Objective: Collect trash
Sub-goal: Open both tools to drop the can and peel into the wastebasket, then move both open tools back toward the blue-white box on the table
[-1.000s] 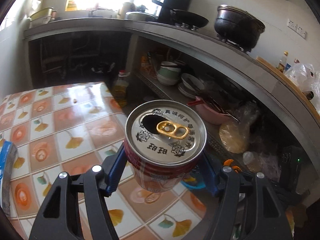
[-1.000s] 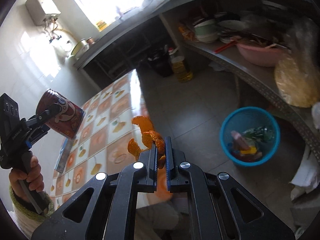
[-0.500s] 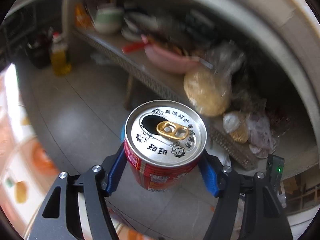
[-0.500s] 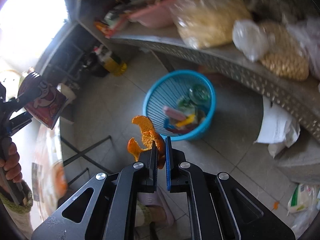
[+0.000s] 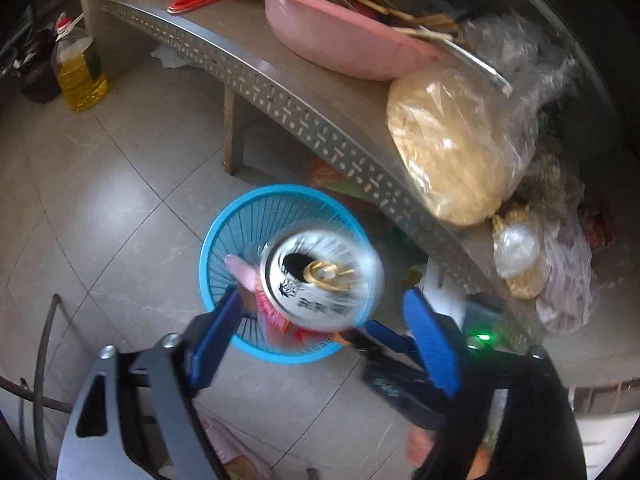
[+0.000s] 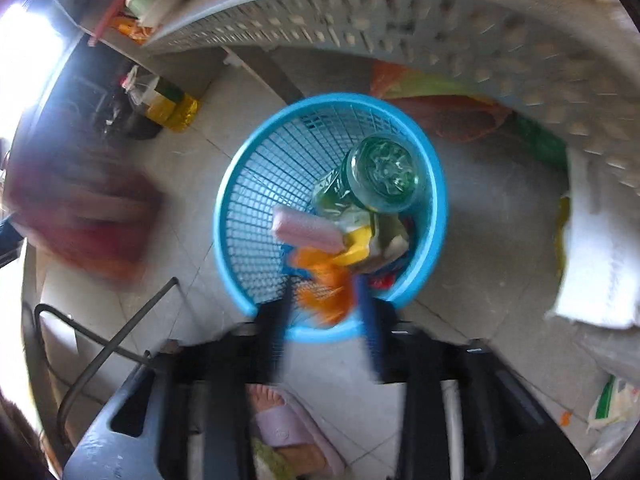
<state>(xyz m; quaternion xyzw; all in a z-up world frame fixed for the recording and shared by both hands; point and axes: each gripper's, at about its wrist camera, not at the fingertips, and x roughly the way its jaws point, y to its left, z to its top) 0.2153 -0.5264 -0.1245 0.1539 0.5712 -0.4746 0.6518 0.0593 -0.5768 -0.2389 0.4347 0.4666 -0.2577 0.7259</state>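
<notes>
The left gripper [image 5: 320,316] is spreading its jaws, and the drink can [image 5: 320,278] it was clamping a moment ago now drops free between the blue pads, blurred, right above the blue waste basket [image 5: 218,224] on the floor tiles. The right gripper [image 6: 326,312] is opening too; the orange peel [image 6: 326,284], pinched tight before, hangs loose between its fingers over the basket's near rim [image 6: 224,240]. Both pieces look released, so this trip's trash should land among the bottle and wrappers inside

can [image 5: 322,278] motion-blurred, orange peel [image 6: 326,290] smeared — basket [image 5: 224,220] part-hidden
</notes>
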